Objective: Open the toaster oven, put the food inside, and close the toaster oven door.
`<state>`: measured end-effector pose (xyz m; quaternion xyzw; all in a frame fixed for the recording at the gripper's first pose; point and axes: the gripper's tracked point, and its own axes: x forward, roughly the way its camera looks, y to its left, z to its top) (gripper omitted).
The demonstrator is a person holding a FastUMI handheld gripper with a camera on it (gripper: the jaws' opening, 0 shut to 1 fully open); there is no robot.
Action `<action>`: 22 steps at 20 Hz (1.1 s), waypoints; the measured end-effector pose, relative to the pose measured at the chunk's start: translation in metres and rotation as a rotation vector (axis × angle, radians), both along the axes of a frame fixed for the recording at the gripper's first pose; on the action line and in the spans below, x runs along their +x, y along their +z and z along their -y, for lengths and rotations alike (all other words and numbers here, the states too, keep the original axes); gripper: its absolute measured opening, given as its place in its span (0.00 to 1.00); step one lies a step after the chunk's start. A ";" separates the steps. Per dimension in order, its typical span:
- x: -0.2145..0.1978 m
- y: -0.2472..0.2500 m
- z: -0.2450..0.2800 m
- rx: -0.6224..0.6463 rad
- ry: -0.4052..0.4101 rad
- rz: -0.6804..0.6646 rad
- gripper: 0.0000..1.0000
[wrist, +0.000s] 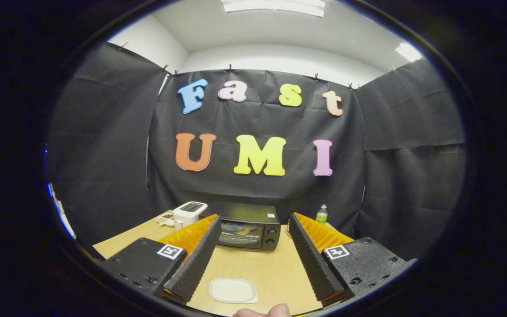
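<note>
Your gripper (253, 259) fingers are spread, empty; the toaster oven (248, 226), center frame, looks rigid—grab its door's top edge, probably where the handle sits.

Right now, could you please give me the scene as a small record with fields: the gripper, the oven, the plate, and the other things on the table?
gripper: gripper open, fingers spread wide, nothing between the pads
toaster oven: black toaster oven beyond the fingertips, at the far side of the table, door shut
oven contents: something pale shows through the door glass; I cannot tell what
plate: white plate empty, lying between the fingers
white toaster: white toaster beside the oven
bottle: green-capped bottle on the oven's other side
person: fingertip at the near table edge
</note>
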<state>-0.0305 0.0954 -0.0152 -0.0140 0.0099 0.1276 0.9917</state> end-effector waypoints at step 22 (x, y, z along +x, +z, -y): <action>0.016 -0.007 -0.010 0.041 -0.006 -0.009 1.00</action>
